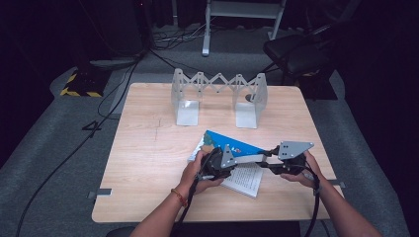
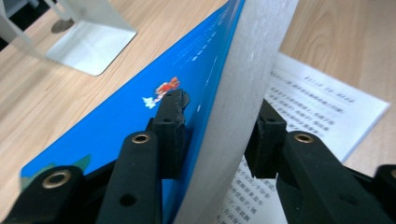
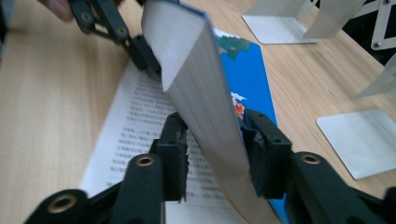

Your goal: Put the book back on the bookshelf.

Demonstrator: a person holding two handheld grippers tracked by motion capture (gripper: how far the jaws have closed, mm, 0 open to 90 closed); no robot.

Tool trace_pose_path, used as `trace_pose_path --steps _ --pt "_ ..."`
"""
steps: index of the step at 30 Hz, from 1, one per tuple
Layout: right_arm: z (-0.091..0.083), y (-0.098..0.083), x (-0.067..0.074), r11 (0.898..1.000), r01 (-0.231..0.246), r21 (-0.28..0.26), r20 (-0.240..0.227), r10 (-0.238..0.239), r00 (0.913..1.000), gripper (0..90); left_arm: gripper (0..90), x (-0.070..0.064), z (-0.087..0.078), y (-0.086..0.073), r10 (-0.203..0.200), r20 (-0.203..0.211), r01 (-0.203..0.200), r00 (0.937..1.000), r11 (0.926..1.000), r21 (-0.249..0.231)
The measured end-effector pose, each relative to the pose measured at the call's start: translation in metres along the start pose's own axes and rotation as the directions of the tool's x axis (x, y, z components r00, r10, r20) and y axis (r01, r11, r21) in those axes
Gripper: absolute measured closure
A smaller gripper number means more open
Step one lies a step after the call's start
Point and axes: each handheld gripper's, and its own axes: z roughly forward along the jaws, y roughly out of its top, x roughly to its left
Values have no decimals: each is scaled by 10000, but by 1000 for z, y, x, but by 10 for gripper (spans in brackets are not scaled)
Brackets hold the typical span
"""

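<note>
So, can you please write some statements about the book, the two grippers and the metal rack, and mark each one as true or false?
1. The book has a blue cover. True.
2. The left gripper is clamped on the raised block of pages together with the cover. True.
3. The book lies fully closed on the table. False: it is open, with one printed page flat on the wood and a thick block of pages lifted.
4. The right gripper rests on the table far from the book. False: its jaws stand on either side of the same lifted block.
5. The expanding metal book rack already holds books. False: it stands empty behind the book.
</note>
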Motion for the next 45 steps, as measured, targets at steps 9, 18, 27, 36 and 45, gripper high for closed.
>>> trace_pose_path --steps 9,18,27,36,45 --pt "-38 -21 -29 9822 -1313 -1344 456 1385 9893 447 649 4 0 -3 -348 167 355 9993 9984 -442" --pt "-26 -48 -45 9753 -2086 -729 471 2123 9761 358 652 11 -6 -4 -915 357 946 9952 9904 -1004" --pt "-14 -72 -58 9548 -2940 -431 571 2962 9534 334 676 23 -22 -4 -1517 548 1596 9869 9674 -1965" --pt "27 -80 -50 9532 -3019 -173 86 3021 9532 368 680 27 -27 -5 -1786 881 1942 9800 9550 -2243" --pt "9 -45 -48 9324 -2886 -2175 225 3004 9536 449 687 32 -46 -12 -2403 1279 2677 9622 9209 -2833"
